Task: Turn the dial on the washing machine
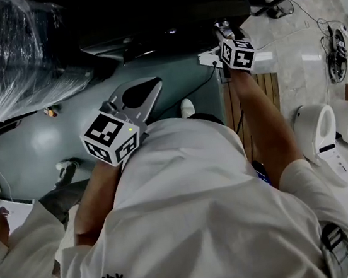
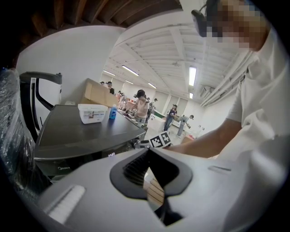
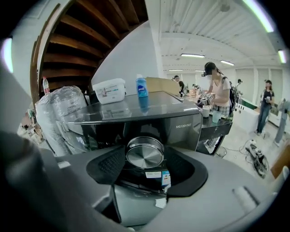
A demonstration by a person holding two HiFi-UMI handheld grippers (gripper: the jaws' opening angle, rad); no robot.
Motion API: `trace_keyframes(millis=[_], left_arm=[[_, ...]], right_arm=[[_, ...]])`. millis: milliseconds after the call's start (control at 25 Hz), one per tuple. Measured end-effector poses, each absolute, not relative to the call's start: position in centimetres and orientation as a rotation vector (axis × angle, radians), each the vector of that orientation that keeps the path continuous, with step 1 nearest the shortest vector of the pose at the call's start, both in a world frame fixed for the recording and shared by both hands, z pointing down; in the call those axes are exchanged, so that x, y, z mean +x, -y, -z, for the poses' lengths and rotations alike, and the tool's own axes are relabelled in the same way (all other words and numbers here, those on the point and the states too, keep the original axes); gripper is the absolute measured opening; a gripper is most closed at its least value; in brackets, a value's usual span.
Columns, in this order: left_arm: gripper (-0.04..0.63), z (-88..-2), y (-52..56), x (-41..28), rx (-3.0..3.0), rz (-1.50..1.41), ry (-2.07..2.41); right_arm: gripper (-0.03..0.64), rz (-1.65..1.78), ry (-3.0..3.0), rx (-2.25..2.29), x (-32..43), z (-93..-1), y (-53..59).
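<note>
The dial [image 3: 145, 153] is shiny, smooth metal. The washing machine [image 3: 131, 113] looks dark and glossy. The wrap [image 1: 16, 48] is crinkly clear plastic.

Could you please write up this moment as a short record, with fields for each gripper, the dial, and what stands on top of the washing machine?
right gripper: jaws wide, one pad at each side of the dial, seemingly pressing on it
left gripper: open, nothing between its jaws, held short of the machine
dial: round, brushed metal, on the dark front of the washing machine
on top of the machine: white box and blue bottle, side by side, not touching
</note>
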State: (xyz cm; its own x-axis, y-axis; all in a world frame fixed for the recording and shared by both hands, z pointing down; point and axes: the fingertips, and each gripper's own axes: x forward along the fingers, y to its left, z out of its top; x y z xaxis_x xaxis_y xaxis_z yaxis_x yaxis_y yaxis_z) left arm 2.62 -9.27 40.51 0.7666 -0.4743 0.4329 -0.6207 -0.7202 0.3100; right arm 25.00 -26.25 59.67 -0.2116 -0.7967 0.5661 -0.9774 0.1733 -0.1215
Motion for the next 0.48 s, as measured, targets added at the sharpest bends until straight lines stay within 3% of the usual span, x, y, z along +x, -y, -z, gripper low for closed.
trace_keyframes(millis=[480], left_arm=[[0.055, -40.5, 9.1, 2.4, 2.513, -0.452, 0.840]], right_arm=[[0.278, -0.262, 1.991, 1.518, 23.1, -60.3, 25.6]])
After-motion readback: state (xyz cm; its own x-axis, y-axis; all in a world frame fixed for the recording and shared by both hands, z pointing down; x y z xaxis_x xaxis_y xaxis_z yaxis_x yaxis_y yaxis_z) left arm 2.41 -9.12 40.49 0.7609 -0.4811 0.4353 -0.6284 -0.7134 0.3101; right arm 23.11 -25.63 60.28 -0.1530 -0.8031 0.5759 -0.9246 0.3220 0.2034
